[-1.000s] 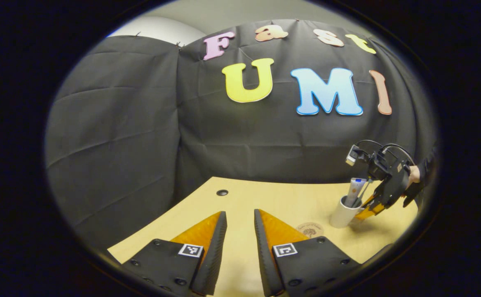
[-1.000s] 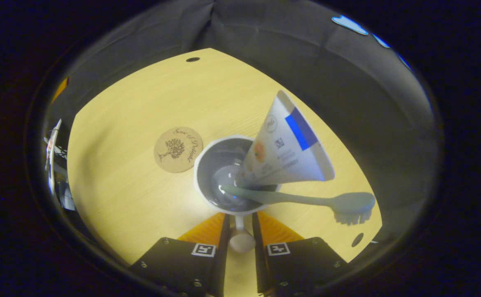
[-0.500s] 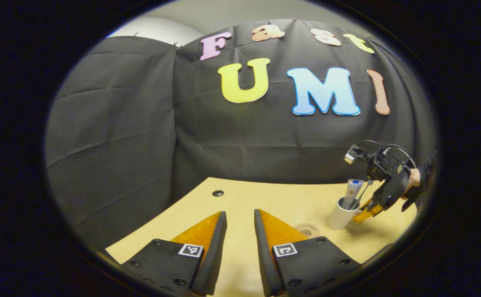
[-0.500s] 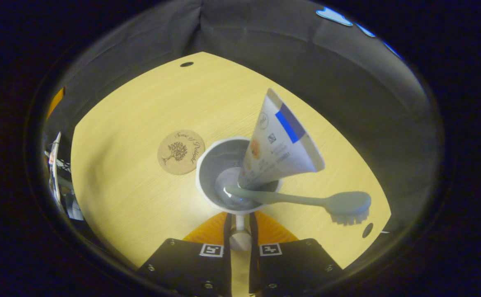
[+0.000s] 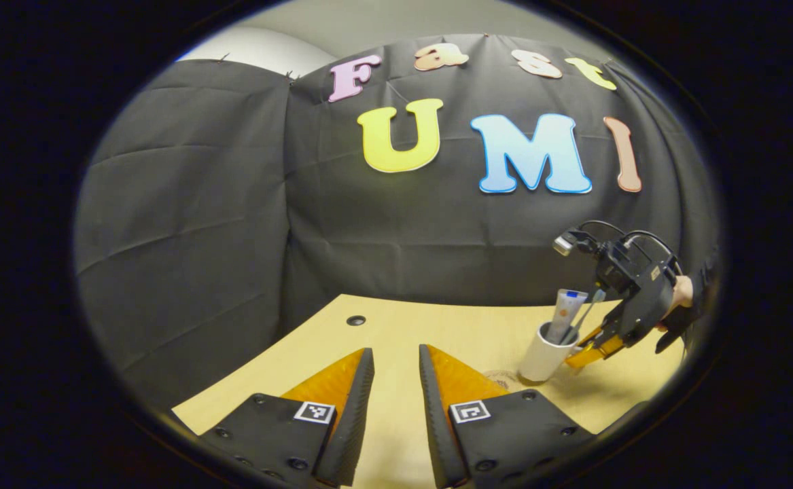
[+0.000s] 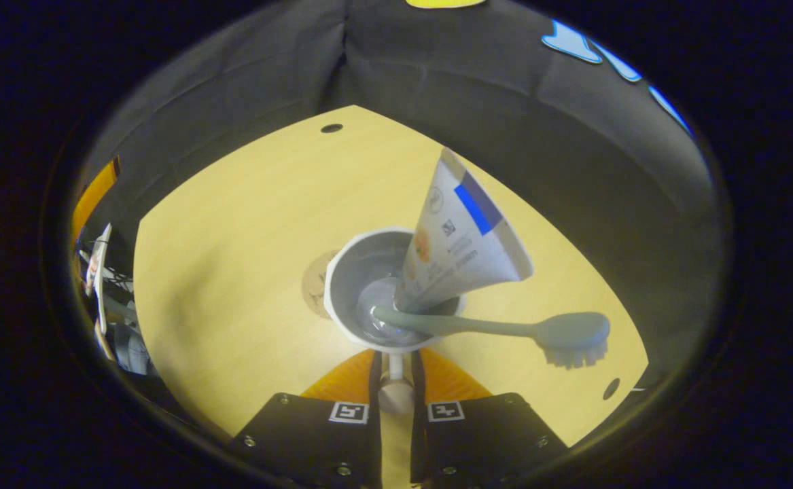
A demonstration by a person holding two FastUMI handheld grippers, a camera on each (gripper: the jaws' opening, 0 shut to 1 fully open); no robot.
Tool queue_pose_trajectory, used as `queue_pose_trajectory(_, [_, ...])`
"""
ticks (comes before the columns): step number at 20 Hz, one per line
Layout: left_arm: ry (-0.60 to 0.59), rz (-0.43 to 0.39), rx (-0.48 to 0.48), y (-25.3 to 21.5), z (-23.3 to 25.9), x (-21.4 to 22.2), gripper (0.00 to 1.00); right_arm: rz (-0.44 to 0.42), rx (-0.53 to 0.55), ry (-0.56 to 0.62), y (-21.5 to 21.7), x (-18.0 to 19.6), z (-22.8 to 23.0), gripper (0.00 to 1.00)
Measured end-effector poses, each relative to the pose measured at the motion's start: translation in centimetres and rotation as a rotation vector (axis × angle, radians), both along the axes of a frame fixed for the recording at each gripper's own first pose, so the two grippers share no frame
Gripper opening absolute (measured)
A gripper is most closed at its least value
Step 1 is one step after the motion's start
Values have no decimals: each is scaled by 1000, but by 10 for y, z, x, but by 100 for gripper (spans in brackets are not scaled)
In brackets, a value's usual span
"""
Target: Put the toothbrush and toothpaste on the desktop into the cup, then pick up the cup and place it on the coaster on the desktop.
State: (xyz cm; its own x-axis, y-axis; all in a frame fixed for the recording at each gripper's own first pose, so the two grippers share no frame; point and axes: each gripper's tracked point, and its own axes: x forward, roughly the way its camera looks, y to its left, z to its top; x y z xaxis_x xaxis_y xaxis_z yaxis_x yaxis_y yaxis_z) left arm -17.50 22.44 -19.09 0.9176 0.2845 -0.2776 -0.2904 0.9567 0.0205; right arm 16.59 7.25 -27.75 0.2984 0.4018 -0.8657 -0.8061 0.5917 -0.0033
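A white cup point(image 6: 348, 309) holds a white toothpaste tube point(image 6: 461, 244) and a grey-green toothbrush point(image 6: 559, 333), both leaning out to the right. My right gripper point(image 6: 394, 360) is shut on the cup's handle point(image 6: 394, 394). The round cork coaster point(image 6: 314, 288) shows as a sliver at the cup's left side, mostly hidden by it. In the left gripper view the cup point(image 5: 539, 356) stands far right with the right gripper point(image 5: 600, 343) behind it and the coaster point(image 5: 501, 375) just to its left. My left gripper point(image 5: 396, 370) is open over the table with nothing between its fingers.
The light wooden table point(image 6: 233, 224) has a cable hole point(image 6: 331, 128) at its far corner and another point(image 6: 611, 388) near the right edge. Black cloth walls close the back and sides. A person's hand point(image 5: 681, 292) holds the right gripper.
My right gripper closed on the cup's handle and carried the cup left, so it now covers most of the coaster. The left gripper has stayed nearly still.
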Motion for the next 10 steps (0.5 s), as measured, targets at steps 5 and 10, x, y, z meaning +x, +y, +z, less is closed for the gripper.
queue_pose_trajectory(5, [-8,21,6,8,5,-9,51,67,19,6,47,-15,-2,17])
queue_pose_trajectory(10, [-19,65,0,23,8,-23,45,106,-16,5,52,-21,-6,17])
